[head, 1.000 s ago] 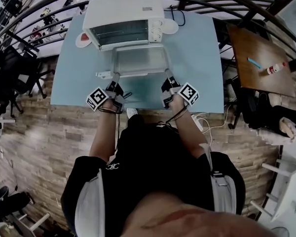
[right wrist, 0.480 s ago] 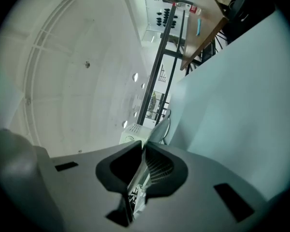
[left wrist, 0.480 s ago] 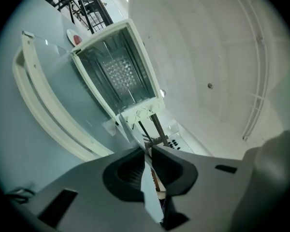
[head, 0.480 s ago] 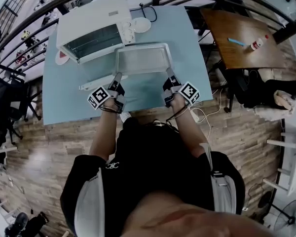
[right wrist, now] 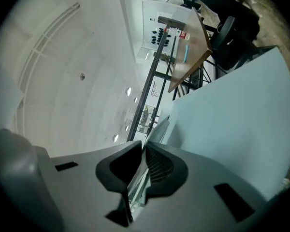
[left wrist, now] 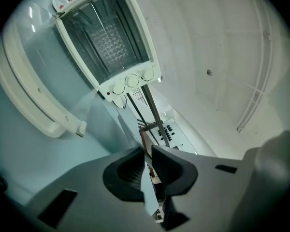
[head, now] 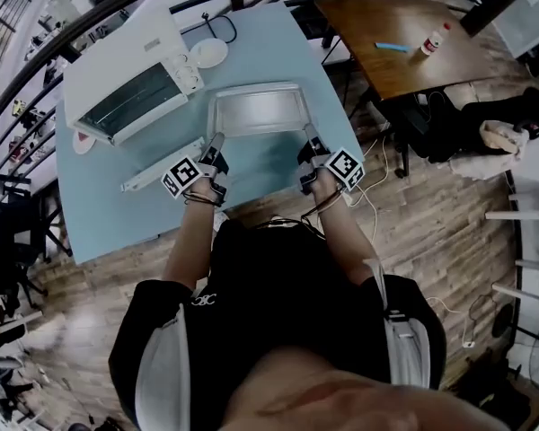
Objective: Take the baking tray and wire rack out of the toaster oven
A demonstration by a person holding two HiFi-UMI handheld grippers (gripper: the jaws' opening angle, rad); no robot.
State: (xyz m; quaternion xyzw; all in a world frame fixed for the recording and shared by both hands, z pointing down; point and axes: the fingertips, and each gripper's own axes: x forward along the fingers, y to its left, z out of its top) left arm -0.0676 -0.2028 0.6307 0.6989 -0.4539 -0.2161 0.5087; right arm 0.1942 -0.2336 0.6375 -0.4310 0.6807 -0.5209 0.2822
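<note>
Two grippers held the baking tray [head: 256,110] between them.

In the head view, the left gripper [head: 216,144] and the right gripper [head: 307,142] each pinched a near corner of its rim. The tray, which a second earlier had sat at the mouth of the toaster oven [head: 117,70], was now over the blue table [head: 260,167]. It was to the right of the oven and clear of the dropped door [head: 162,164].

In the left gripper view, the jaws were pressed onto the thin rim edge. At far left the oven [left wrist: 106,42] stood open. A grid pattern showed inside it, possibly the wire rack, though I could not tell.

In the right gripper view, the jaws clamped the rim in the same way, with bare table [right wrist: 241,120] to the right.

By this reading the tray was out. It still had to be set down, and the rack still had to be fetched.
</note>
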